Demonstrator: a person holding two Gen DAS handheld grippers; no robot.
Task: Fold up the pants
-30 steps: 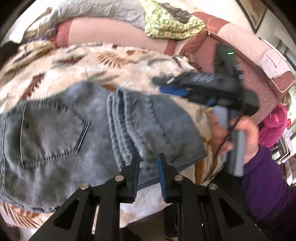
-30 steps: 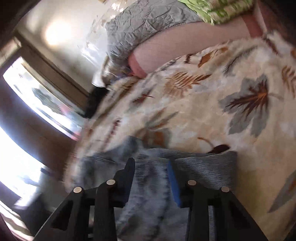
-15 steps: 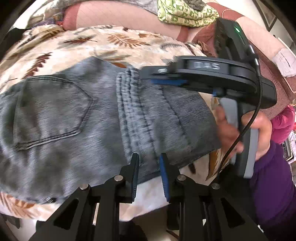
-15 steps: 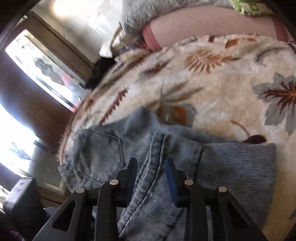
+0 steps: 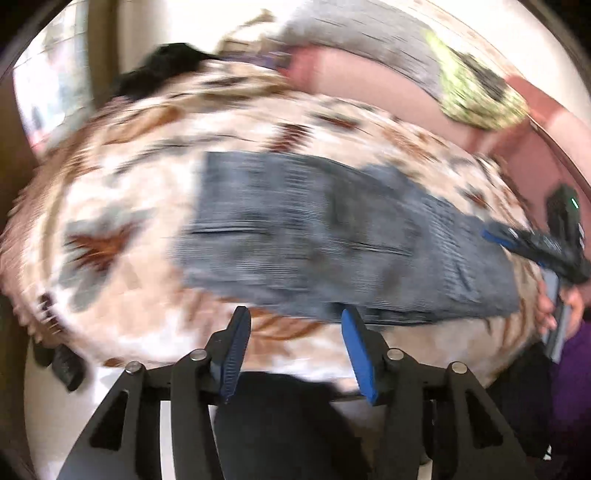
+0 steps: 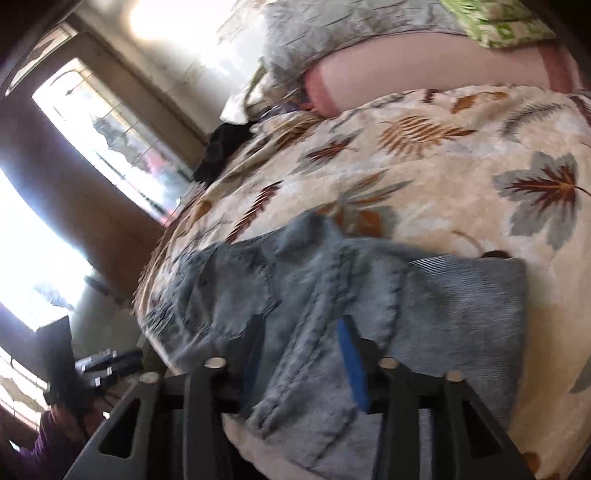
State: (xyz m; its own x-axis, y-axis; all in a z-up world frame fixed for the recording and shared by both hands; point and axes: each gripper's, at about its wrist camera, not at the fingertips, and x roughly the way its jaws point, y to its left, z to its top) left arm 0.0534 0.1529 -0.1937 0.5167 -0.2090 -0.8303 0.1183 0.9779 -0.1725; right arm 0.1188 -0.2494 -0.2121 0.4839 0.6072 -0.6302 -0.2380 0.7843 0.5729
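The grey-blue jeans lie folded into a short stack on the leaf-print blanket; this view is motion-blurred. My left gripper hangs over the blanket just short of the jeans' near edge, its jaws opening with nothing between them. At the jeans' right end is my right gripper, held by a hand. In the right wrist view the jeans show a back pocket and stitched hems. My right gripper is low over them, jaws opening, with denim lying between the fingers and no pad pressing on it.
A pink upholstered backrest runs behind the blanket, with a grey quilt and a green patterned cloth on it. A black item lies at the blanket's far corner. Bright windows stand to the left.
My left gripper swung left off the jeans' hem end and its jaws widened. The right gripper drew back a little and widened too. The jeans stay folded.
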